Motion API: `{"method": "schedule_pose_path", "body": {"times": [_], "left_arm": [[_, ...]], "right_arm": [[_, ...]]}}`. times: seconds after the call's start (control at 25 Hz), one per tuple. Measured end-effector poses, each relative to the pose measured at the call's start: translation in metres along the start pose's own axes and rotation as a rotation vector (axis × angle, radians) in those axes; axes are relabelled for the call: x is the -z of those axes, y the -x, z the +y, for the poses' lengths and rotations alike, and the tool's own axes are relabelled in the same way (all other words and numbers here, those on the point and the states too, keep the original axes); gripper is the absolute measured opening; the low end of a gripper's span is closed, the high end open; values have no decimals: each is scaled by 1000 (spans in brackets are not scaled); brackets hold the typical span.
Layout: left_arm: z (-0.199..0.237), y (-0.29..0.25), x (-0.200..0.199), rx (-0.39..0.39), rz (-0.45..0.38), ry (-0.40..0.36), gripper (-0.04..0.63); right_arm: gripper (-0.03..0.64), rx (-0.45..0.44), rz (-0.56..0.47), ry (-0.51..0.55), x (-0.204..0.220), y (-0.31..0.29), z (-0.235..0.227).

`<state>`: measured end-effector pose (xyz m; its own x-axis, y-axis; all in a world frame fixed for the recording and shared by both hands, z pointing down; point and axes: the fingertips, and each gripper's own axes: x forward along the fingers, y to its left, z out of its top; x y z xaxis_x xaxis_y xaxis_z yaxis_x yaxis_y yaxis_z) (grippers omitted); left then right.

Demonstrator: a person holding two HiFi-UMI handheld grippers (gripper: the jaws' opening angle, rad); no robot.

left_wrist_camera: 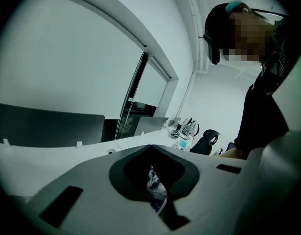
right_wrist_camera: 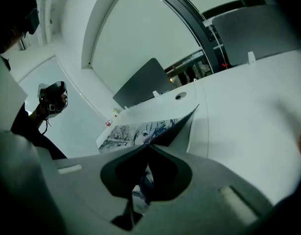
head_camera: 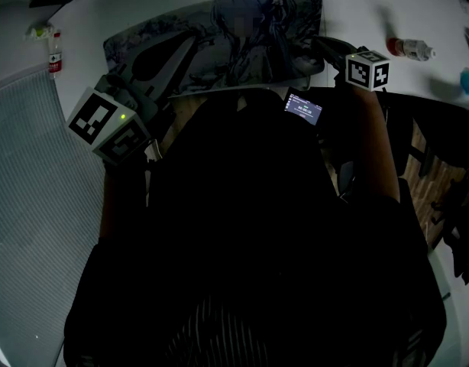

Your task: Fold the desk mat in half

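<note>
Two grips | left claw [left_wrist_camera: 153,182] clamped on desk mat [head_camera: 219,37] | right claw [right_wrist_camera: 140,182] clamped likewise

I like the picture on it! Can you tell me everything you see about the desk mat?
The desk mat is a long, thin, bendy sheet with a grey-blue cartoon drawing on top and a dark underside. It lies across the white table. The left gripper and right gripper each pinch its near edge, and its right end curls up off the table.

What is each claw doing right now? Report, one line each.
Left claw: closed, holding the mat.
Right claw: closed, holding the mat.
</note>
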<state>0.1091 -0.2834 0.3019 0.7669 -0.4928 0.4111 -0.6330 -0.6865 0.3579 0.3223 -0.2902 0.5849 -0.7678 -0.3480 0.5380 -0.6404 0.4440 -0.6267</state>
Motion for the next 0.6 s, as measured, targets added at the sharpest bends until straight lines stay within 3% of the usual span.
{"method": "schedule_pose_path", "body": {"times": [0.24,0.6], "left_arm": [[3,5,-1,3,-17,7,6],[63,86,-6,53,-151,4,6]], "right_arm": [[9,5,-9,2,-5,5,9],[9,123,-16,26,-34,-19,61]]}}
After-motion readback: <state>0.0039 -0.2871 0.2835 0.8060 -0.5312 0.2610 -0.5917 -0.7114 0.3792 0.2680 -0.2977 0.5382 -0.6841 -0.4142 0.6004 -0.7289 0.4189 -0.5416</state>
